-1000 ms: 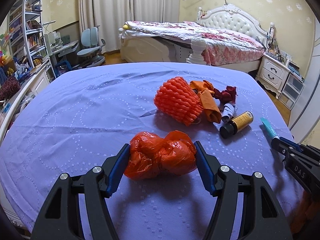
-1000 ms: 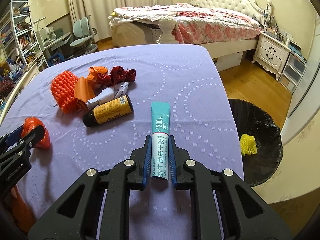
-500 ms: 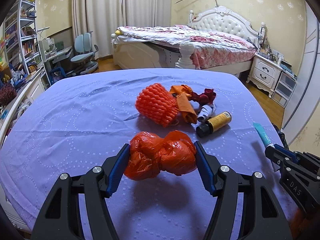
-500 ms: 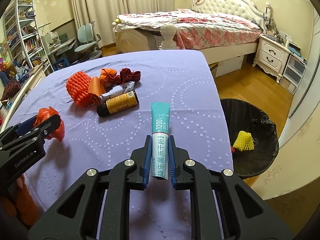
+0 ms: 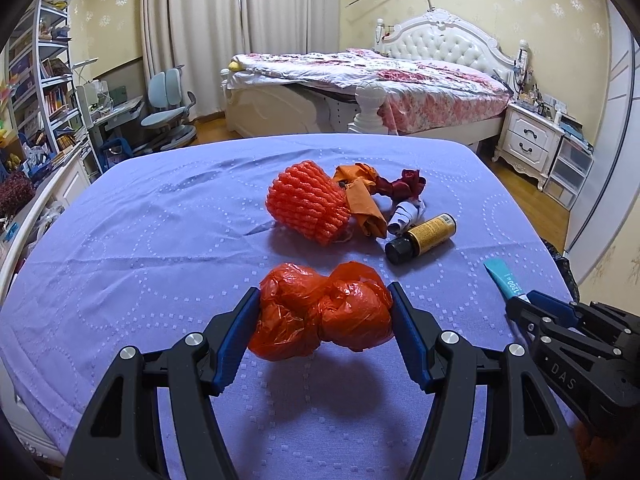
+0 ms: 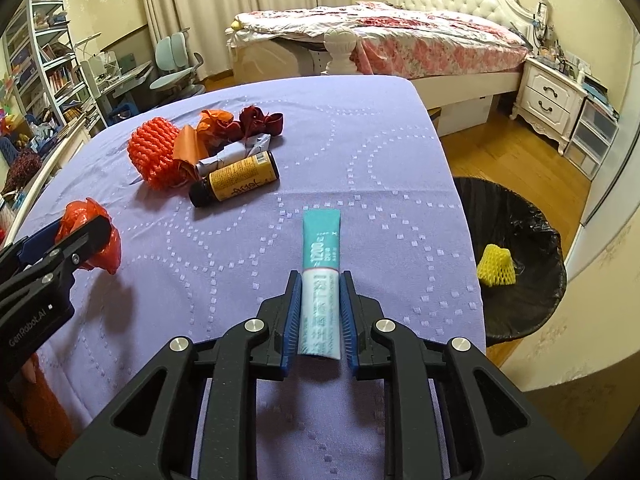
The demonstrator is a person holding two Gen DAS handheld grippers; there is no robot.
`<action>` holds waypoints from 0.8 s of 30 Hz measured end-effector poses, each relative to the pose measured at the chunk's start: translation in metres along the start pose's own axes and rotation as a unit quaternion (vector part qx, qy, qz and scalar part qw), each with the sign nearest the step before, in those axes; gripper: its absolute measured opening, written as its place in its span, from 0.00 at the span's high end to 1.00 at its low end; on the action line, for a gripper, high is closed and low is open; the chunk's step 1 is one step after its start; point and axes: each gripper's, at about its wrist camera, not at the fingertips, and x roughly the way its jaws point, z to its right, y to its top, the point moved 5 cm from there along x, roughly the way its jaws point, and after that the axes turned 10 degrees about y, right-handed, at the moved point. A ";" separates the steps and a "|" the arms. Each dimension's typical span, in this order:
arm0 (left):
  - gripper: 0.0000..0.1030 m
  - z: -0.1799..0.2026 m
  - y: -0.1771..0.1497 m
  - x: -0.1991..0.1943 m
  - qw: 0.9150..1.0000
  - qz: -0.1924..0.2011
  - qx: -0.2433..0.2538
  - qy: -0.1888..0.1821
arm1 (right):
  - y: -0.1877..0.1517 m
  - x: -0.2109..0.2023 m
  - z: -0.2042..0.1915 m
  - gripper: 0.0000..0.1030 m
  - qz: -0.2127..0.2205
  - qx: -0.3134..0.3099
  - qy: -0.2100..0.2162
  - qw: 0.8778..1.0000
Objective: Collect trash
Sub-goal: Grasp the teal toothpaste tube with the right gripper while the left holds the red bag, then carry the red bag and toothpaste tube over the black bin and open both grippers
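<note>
My left gripper (image 5: 324,300) is shut on a crumpled red plastic bag (image 5: 320,316) and holds it above the purple tablecloth (image 5: 160,248). My right gripper (image 6: 320,280) is shut on a teal and white tube (image 6: 321,256), held above the table near its right edge. On the table lie an orange foam net (image 5: 306,208), orange and dark red wrappers (image 5: 376,188), a white wrapper (image 5: 404,214) and a brown bottle with a yellow label (image 5: 420,234). A black-lined trash bin (image 6: 516,256) stands on the floor to the right, with a yellow foam net (image 6: 496,264) inside.
A bed (image 5: 380,88) stands beyond the table. A nightstand (image 6: 552,100) is at the far right. A desk, chair (image 5: 168,104) and bookshelf (image 5: 40,80) are at the left. The table's right edge (image 6: 468,240) borders the bin.
Both grippers have risen and pulled back from the trash pile with their loads. The bin shows more fully in the right wrist view.
</note>
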 end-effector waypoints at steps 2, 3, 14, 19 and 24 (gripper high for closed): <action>0.38 0.002 -0.001 0.000 1.000 -0.001 0.001 -0.001 | 0.001 0.003 -0.001 0.74 -0.001 -0.003 -0.002 1.000; 0.38 0.003 -0.002 0.000 1.000 -0.001 0.002 -0.001 | 0.002 0.004 -0.001 0.74 -0.002 -0.005 -0.002 1.000; 0.38 0.011 0.002 -0.002 1.000 0.002 0.001 -0.009 | 0.008 -0.003 0.003 0.84 0.012 -0.009 -0.007 1.000; 0.38 0.025 0.009 -0.009 1.000 0.012 0.006 -0.022 | 0.014 -0.025 0.015 0.84 0.042 0.006 -0.005 0.999; 0.38 0.045 0.018 -0.018 0.999 0.021 0.016 -0.037 | 0.025 -0.056 0.033 0.84 0.082 0.020 -0.010 0.996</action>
